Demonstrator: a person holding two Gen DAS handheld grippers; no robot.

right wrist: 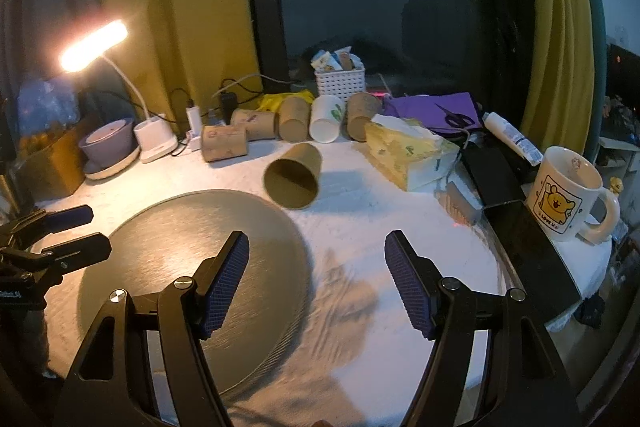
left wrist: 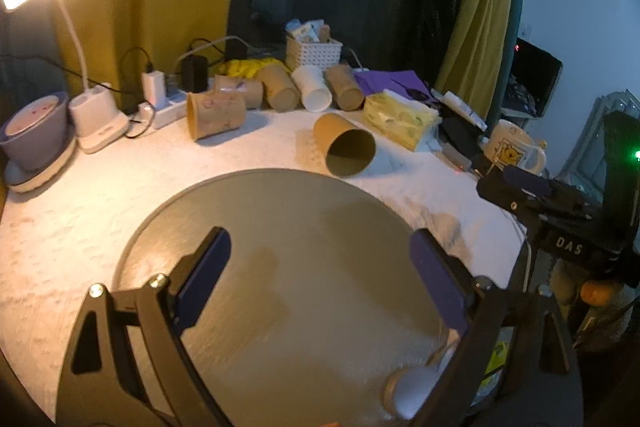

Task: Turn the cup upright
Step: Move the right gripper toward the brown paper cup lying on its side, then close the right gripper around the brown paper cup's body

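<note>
Brown cup (right wrist: 294,175) on its side by round mat (right wrist: 168,251) — L tongs (left wrist: 320,263) & R tongs (right wrist: 316,267) both apart, empty.

Left black plastic two-finger gripper (left wrist: 320,259): blue ribbed pads, silver screws. Right black plastic two-finger gripper (right wrist: 317,259): same blue pads, silver pivot screws, triangular cutouts.

Brown cup (left wrist: 345,150) on side just past round mat (left wrist: 280,267); left claw (left wrist: 320,259) open, empty.

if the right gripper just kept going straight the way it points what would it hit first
Probably the brown paper cup lying on its side just past the round mat; the open right gripper points roughly at it over bare tablecloth, though depth is unclear.
</note>
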